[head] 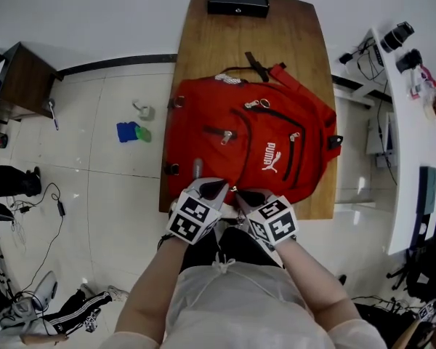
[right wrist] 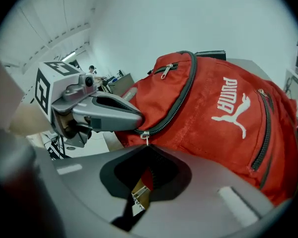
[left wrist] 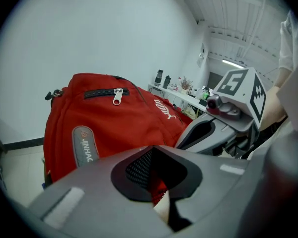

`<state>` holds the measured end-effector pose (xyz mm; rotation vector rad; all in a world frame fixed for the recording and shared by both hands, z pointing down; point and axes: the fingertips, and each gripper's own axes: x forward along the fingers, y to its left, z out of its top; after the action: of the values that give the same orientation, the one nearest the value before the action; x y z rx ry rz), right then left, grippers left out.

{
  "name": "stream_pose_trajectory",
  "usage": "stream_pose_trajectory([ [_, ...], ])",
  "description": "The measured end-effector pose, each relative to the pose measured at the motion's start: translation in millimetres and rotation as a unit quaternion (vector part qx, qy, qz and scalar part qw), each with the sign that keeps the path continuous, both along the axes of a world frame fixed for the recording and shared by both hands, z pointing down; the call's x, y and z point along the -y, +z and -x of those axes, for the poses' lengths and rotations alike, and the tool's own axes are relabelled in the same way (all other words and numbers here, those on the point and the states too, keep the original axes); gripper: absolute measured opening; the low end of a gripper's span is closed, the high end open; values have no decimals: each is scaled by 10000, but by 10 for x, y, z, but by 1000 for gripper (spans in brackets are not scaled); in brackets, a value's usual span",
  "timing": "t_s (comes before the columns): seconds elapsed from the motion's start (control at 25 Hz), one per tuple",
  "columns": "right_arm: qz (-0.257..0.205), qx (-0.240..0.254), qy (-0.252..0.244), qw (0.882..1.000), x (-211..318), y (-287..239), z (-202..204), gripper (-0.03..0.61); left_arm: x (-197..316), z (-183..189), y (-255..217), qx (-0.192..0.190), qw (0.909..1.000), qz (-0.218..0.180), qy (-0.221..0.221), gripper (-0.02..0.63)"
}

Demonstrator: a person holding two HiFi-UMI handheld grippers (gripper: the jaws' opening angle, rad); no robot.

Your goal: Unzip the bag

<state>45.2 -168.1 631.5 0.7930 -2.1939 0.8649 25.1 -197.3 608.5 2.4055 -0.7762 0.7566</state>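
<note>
A red backpack (head: 254, 140) lies flat on the wooden table (head: 291, 42), its black zippers closed. Both grippers meet at the bag's near edge. My left gripper (head: 216, 189) is shut on a fold of red fabric (left wrist: 159, 190) at the bag's corner. My right gripper (head: 251, 195) sits just to its right. In the right gripper view the main zipper's slider (right wrist: 145, 135) rests right at the jaw tips, and its silver pull (right wrist: 137, 197) runs down between the closed jaws. The main zipper track (right wrist: 181, 95) curves up and away over the bag.
A black box (head: 237, 0) sits at the table's far end. On the floor to the left lie a blue and green item (head: 133, 131) and cables (head: 54, 206). A white desk (head: 410, 144) with equipment runs along the right.
</note>
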Motion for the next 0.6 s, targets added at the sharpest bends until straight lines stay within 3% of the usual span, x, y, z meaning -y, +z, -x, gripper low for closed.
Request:
stream_pose_trajectory([
  [0.32, -505, -560, -424, 9962, 138, -112, -194, 12, -8, -16, 46, 52, 9994, 331, 62, 6],
  [0.6, -899, -612, -377, 9934, 314, -227, -298, 14, -14, -29, 50, 45, 9991, 407, 111, 6],
])
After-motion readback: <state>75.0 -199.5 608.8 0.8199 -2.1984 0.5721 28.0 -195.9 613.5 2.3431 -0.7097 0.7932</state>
